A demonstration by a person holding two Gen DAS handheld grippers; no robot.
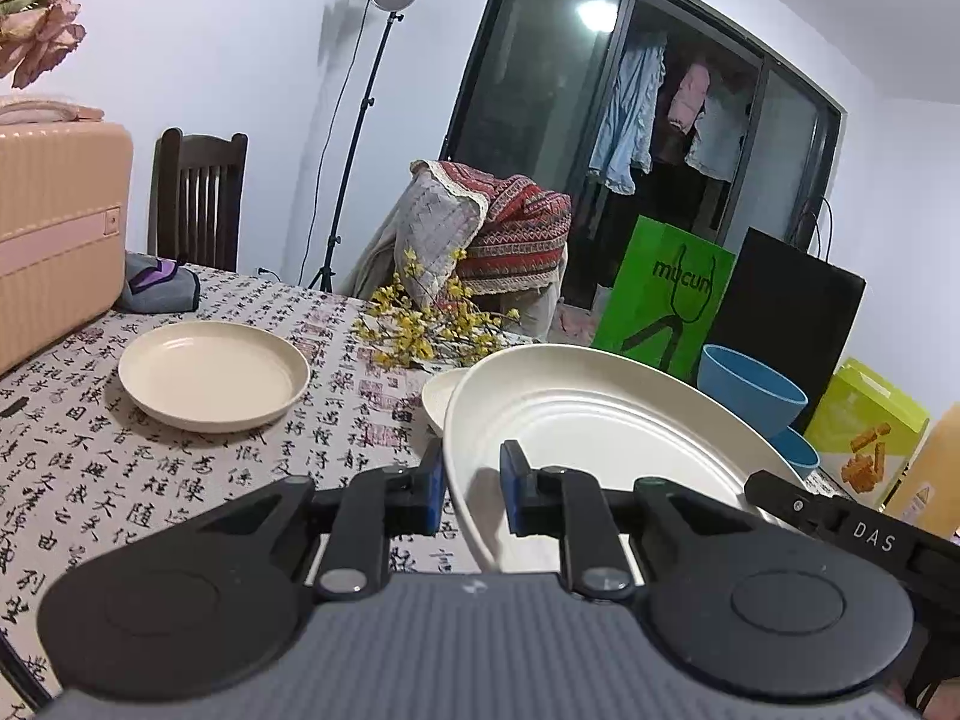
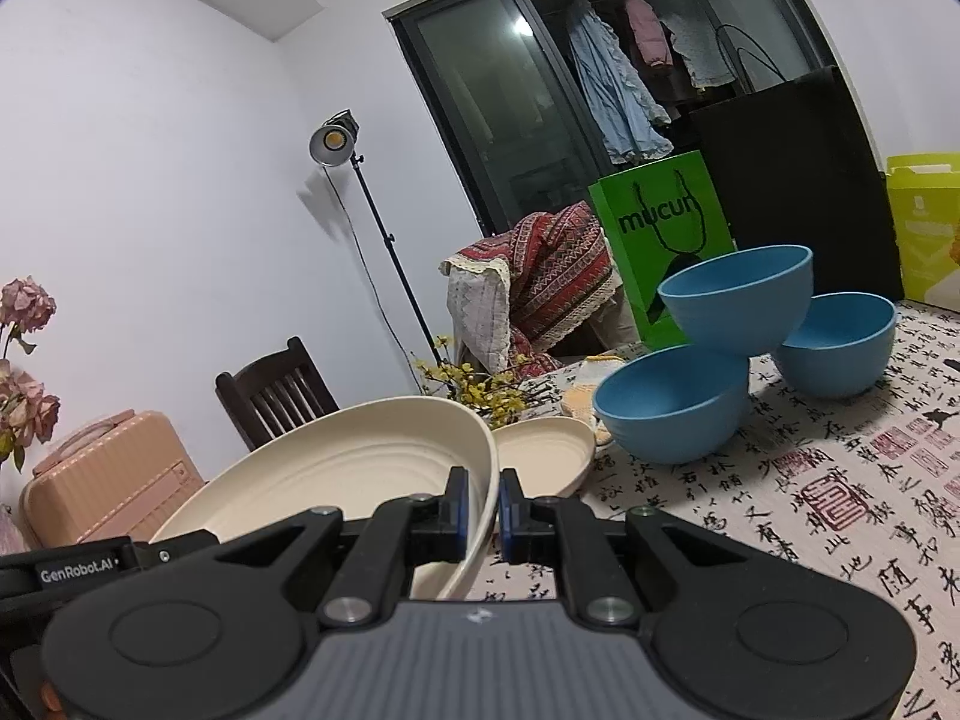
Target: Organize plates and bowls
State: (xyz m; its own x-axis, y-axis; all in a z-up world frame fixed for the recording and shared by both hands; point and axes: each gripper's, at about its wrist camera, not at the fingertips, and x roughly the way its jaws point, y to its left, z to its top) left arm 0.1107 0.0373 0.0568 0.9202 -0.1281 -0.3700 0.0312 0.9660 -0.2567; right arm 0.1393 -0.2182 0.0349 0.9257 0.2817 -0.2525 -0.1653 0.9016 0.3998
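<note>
Left wrist view, going left to right: a pink suitcase (image 1: 57, 228) sits at the left edge on the surface (image 1: 180, 480), which has a cloth covered in calligraphy. Next to it, left of centre, a small cream plate (image 1: 213, 375) lies flat by itself. Then the left tongs (image 1: 474, 495) at bottom centre are pinching the near rim of a big cream plate (image 1: 600, 420), which is tilted up off the surface. A second small plate (image 1: 441, 399) peeks out behind its left edge. Further right there's a blue bowl (image 1: 750, 387) and a green bag (image 1: 666, 294).

Right wrist view: the same big plate (image 2: 336, 468) fills the lower left, and the right tongs (image 2: 483, 507) are pressed together on its right rim, so both tongs hold it. Just right of that is the small plate (image 2: 543, 450), then three blue bowls (image 2: 672, 402), one stacked on the other two, centre right of the frame.
</note>
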